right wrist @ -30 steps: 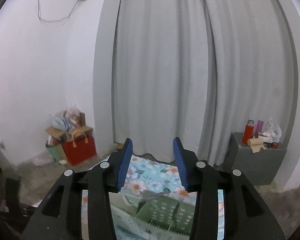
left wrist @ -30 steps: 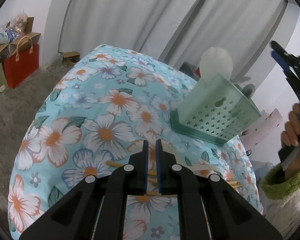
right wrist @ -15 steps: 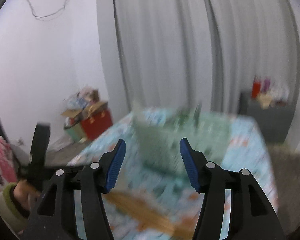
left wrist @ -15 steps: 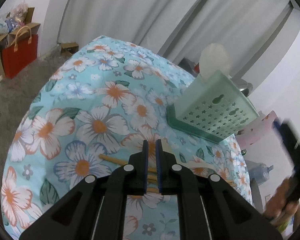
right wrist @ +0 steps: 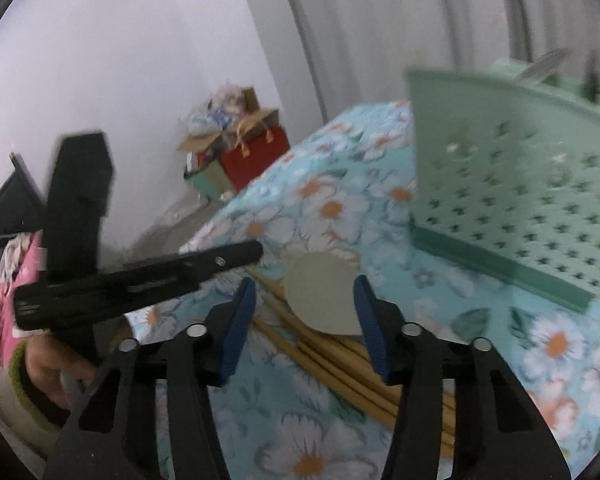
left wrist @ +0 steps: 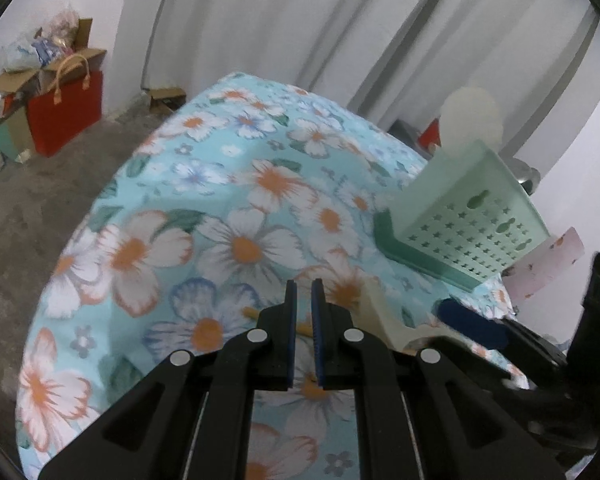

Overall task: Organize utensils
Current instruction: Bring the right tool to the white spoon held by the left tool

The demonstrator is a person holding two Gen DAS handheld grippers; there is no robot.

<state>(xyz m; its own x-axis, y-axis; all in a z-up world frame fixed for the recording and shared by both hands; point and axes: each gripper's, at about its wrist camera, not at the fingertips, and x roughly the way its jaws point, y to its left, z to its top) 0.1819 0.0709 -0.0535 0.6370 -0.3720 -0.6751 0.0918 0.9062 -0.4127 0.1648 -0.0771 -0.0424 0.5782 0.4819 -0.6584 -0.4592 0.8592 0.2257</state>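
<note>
Utensil caddy (right wrist: 512,184): pale green, star-perforated, standing on the floral tablecloth (left wrist: 228,216); a white spoon bowl (left wrist: 471,120) rises above its rim (other contents blurred).
Loose utensils: bamboo chopsticks (right wrist: 340,360) and a cream spoon (right wrist: 320,300) lying on the cloth, near the caddy.
Left gripper (left wrist: 303,300): jaws clenched, nothing between them.
Right gripper (right wrist: 305,300): jaws parted, just been closing, over the cream spoon without touching it.

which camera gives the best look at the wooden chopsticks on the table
The right wrist view: the chopsticks lie in a bundle on the floral cloth between the right gripper's open fingers, partly under a pale spoon. The left wrist view shows only a short piece behind its gripper.
</note>
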